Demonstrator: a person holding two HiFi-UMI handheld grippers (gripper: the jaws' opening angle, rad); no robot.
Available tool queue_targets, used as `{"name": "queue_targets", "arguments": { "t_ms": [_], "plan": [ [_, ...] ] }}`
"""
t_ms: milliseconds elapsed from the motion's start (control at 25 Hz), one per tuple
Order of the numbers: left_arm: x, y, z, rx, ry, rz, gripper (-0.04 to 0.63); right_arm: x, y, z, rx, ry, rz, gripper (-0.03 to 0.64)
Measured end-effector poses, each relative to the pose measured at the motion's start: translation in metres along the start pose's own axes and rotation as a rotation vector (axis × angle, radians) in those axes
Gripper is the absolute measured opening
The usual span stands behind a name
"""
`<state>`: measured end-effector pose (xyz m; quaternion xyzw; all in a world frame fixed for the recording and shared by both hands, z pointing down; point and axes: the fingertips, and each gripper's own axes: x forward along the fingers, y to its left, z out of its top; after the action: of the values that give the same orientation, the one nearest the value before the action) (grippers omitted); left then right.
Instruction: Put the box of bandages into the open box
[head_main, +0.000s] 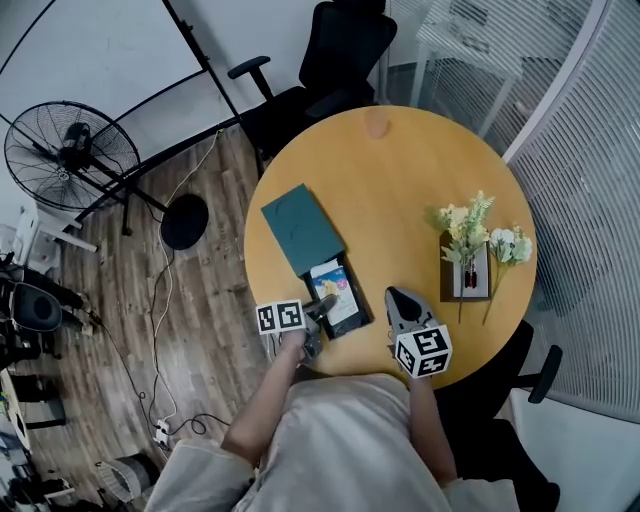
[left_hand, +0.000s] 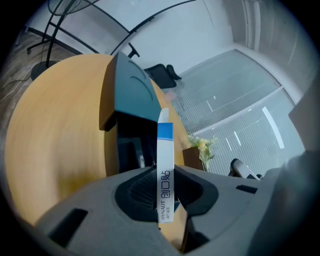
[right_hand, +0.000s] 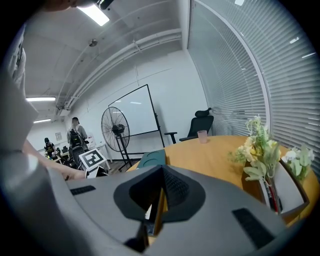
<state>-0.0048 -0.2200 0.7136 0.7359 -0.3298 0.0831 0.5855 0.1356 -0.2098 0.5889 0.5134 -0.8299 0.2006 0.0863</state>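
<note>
Left gripper view: the box of bandages, edge-on at centre, is clenched in the jaws of the left gripper, just before the open box, whose teal lid fills the upper centre. Judged best: level it over the dark tray, lower it flat, then release. The right gripper has its jaws together on nothing. Tray floor and clearance beneath the bandages: not discernible.
</note>
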Motion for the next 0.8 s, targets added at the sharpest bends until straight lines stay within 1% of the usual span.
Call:
{"name": "queue_targets", "arguments": {
  "t_ms": [360,480,800],
  "plan": [
    [0.014,0.006,-0.006,-0.042,0.043,0.051,0.080,0.005,-0.007,-0.004,0.011,0.003,-0.015,-0.003],
    [0.014,0.006,-0.008,-0.067,0.051,0.055,0.080,0.008,-0.006,-0.003,0.013,0.006,-0.013,-0.005],
    [0.018,0.006,-0.011,-0.086,0.065,0.066,0.080,0.012,-0.005,-0.004,0.017,0.008,-0.010,-0.005]
  ]
}}
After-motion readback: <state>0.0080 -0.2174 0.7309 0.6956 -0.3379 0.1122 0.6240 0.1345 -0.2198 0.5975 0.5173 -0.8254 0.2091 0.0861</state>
